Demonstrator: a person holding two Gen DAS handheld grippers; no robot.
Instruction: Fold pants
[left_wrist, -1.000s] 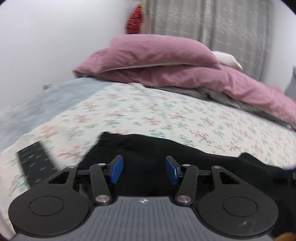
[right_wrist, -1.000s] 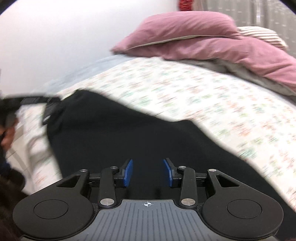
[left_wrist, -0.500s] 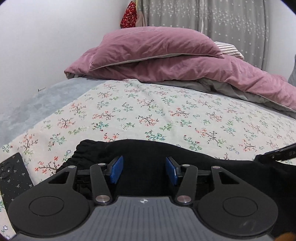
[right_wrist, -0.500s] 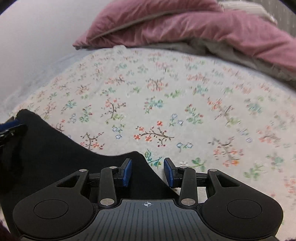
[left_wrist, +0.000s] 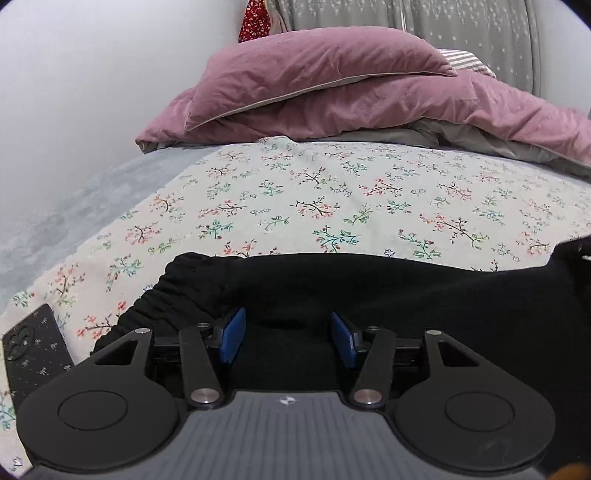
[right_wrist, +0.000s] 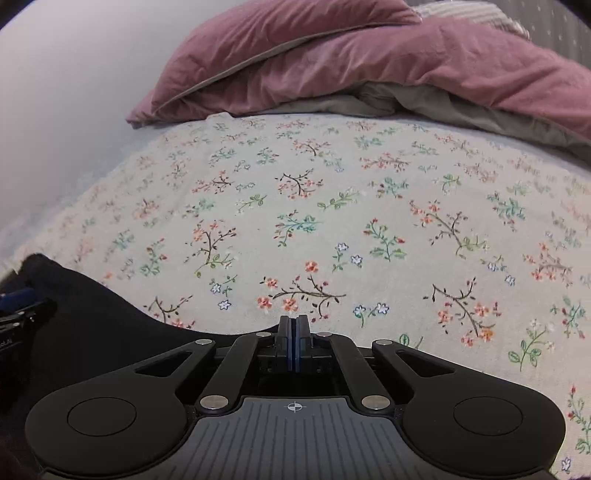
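Note:
Black pants (left_wrist: 406, 295) lie across the near side of a flowered bedsheet (left_wrist: 314, 199). Their gathered elastic waistband (left_wrist: 173, 288) shows at the left. My left gripper (left_wrist: 288, 336) hangs low over the waist end with its blue pads apart and black cloth below and between them. In the right wrist view the pants (right_wrist: 92, 325) fill the lower left. My right gripper (right_wrist: 293, 345) is shut at the cloth's edge, where a black corner runs up into the closed pads. The left gripper's fingers (right_wrist: 18, 306) peek in at the far left edge.
A pink pillow (left_wrist: 325, 70) and a pink duvet (left_wrist: 498, 110) are piled at the bed's far end, before a grey curtain (left_wrist: 461, 26). A dark patterned flat case (left_wrist: 33, 354) lies on the sheet at the near left. A white wall (left_wrist: 92, 92) runs along the left.
The right gripper swung off the middle of the pants to their edge and closed its jaws on the corner. The left gripper sank closer over the waistband, still open.

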